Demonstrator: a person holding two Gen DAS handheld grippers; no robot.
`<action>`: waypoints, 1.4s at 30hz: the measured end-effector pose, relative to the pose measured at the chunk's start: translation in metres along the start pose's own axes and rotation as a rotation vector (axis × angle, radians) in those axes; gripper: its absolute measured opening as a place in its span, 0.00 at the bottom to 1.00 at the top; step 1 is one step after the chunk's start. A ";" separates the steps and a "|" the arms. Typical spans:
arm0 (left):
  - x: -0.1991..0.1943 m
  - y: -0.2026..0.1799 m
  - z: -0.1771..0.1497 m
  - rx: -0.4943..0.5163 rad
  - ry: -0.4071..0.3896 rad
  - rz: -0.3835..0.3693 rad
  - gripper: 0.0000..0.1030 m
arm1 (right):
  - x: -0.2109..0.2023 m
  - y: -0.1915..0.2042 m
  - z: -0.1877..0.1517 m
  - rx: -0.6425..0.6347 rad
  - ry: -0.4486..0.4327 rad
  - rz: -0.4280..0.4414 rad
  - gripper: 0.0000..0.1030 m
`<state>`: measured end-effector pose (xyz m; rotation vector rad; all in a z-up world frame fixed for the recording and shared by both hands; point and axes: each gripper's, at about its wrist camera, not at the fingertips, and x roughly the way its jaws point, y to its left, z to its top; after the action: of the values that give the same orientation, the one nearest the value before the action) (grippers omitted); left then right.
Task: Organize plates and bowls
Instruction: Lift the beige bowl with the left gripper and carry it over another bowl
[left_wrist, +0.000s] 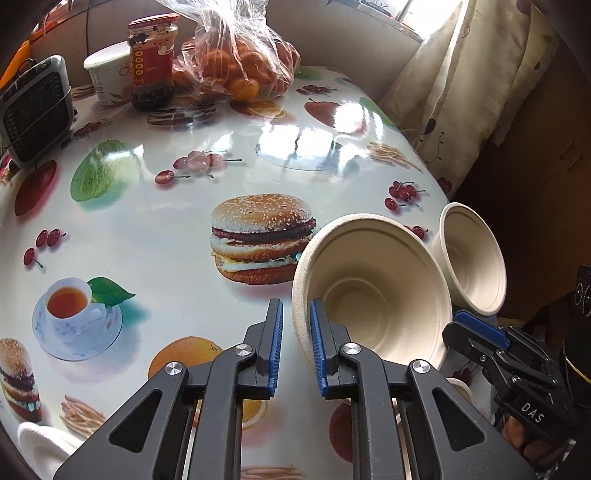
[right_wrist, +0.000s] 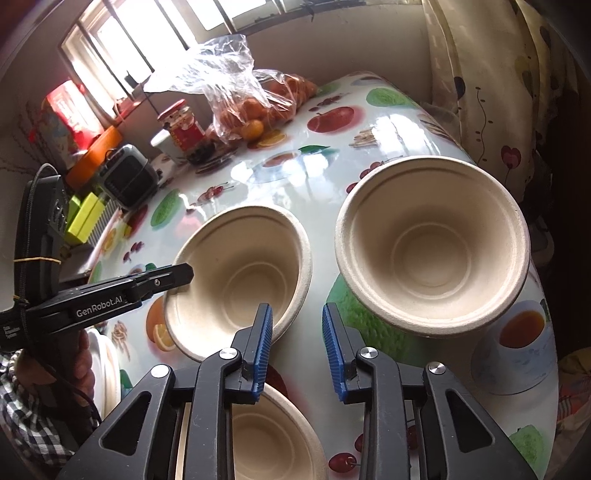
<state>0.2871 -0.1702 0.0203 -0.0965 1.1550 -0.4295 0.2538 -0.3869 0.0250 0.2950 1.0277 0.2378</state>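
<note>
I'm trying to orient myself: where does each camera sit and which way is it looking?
Left wrist: rides the left gripper, facing across the fruit-print table toward a jar; its open fingers straddle the near bowl's rim.
Right wrist: rides the right gripper, open, looking down on three paper bowls; a checked sleeve shows.
Shared: the same bowl, bag of oranges, each other's gripper.

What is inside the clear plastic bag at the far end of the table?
The clear plastic bag holds small oranges, visible through the film in both wrist views. How many there are cannot be told, since the ones in front and the crumpled plastic cover the rest.
</note>
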 end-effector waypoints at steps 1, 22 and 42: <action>0.000 0.000 0.000 0.001 -0.001 0.000 0.14 | 0.000 0.000 0.000 0.002 0.001 0.003 0.25; -0.003 -0.008 0.000 0.037 -0.019 0.017 0.10 | 0.002 0.000 -0.001 0.007 -0.001 0.030 0.15; -0.016 -0.019 0.001 0.069 -0.061 0.028 0.10 | -0.009 -0.005 -0.004 0.020 -0.034 0.045 0.15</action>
<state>0.2776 -0.1820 0.0400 -0.0333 1.0799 -0.4383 0.2461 -0.3937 0.0280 0.3394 0.9914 0.2626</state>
